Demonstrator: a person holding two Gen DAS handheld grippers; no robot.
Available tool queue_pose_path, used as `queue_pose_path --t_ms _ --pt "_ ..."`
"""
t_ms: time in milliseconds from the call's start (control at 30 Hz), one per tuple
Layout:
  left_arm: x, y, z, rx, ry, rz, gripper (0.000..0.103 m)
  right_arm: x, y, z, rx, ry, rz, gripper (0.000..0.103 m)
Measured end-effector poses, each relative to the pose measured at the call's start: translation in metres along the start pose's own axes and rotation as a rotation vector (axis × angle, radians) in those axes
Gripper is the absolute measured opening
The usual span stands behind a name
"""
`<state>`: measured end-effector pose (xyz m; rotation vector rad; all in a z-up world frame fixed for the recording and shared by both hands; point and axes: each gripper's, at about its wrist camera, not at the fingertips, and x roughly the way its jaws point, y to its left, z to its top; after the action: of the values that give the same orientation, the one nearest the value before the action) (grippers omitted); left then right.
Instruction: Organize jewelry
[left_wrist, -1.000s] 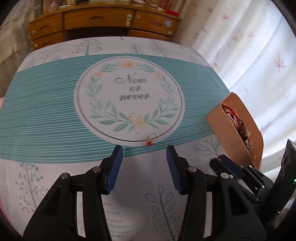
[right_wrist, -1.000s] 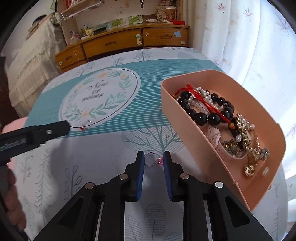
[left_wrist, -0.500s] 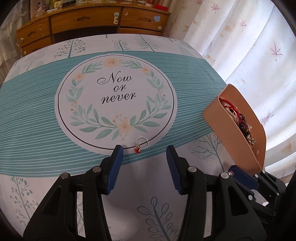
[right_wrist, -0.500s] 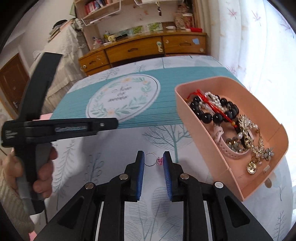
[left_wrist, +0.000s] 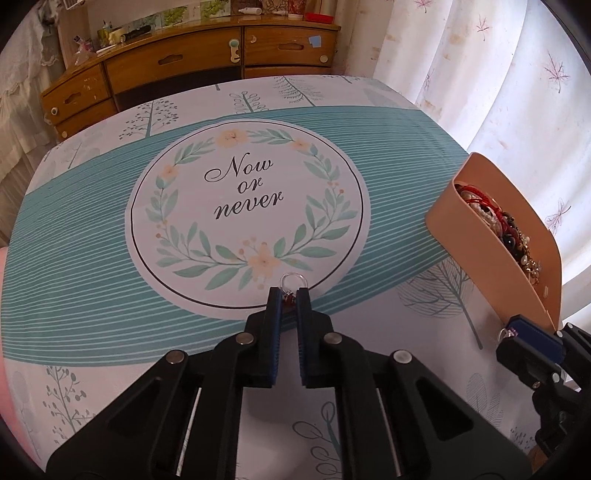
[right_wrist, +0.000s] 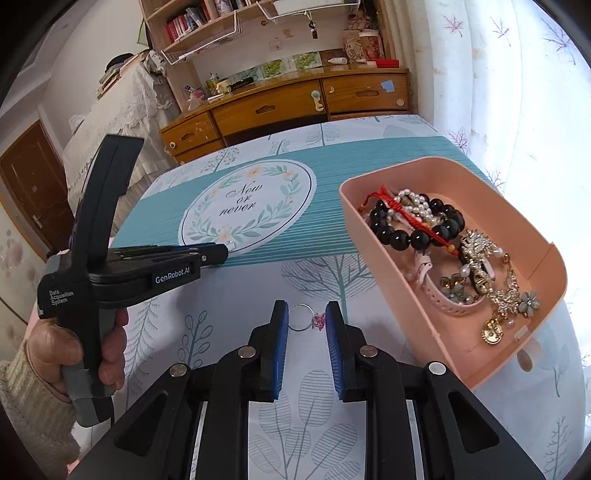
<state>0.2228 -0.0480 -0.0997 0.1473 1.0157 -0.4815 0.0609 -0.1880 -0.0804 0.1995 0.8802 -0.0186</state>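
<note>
Pinching red-stoned silver ring (left_wrist: 291, 286), left claw (left_wrist: 289, 295)

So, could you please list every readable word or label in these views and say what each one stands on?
"Now or never": printed in the wreath circle on the tablecloth.
"GenRobot.AI": label on the side of the left claw.
"Data Acquisition System": small print on that tool's handle.
Book spines on the shelf: too small to read.
</note>
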Motion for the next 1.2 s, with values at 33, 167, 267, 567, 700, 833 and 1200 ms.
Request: queue_pose_path --t_ms 33,167,267,567,700,833,1200 --pt "-0.001 -0.001 -0.001 -0.003 0.002 -0.009 0.005 -0.003 -0.001 0.000 0.001 -0.006 0.002 0.020" --pt "-0.021 -0.016 -0.001 -0.011 -0.032 -0.021 0.005 -0.022 -0.006 0.002 0.009 -0.053 0.005 0.020" --pt "-0.046 -0.034 0.004 -0.017 -0.081 -0.069 0.005 -0.038 -0.013 0.005 0.019 -0.102 -0.010 0.020" --pt "-0.094 -0.119 0.027 0.067 -0.173 -0.227 0.005 -0.089 -0.066 0.030 0.124 -0.223 -0.073 0.020" --pt "-0.093 -0.153 0.032 0.109 -0.162 -0.264 0.005 -0.107 -0.094 0.046 0.167 -0.246 -0.079 0.020" --pt "-0.083 -0.177 0.030 0.140 -0.136 -0.258 0.005 -0.123 -0.111 0.050 0.176 -0.255 -0.084 0.020" --pt "-0.086 -0.174 0.010 0.109 -0.085 -0.188 0.052 -0.128 -0.113 0.045 0.189 -0.219 -0.046 0.038"
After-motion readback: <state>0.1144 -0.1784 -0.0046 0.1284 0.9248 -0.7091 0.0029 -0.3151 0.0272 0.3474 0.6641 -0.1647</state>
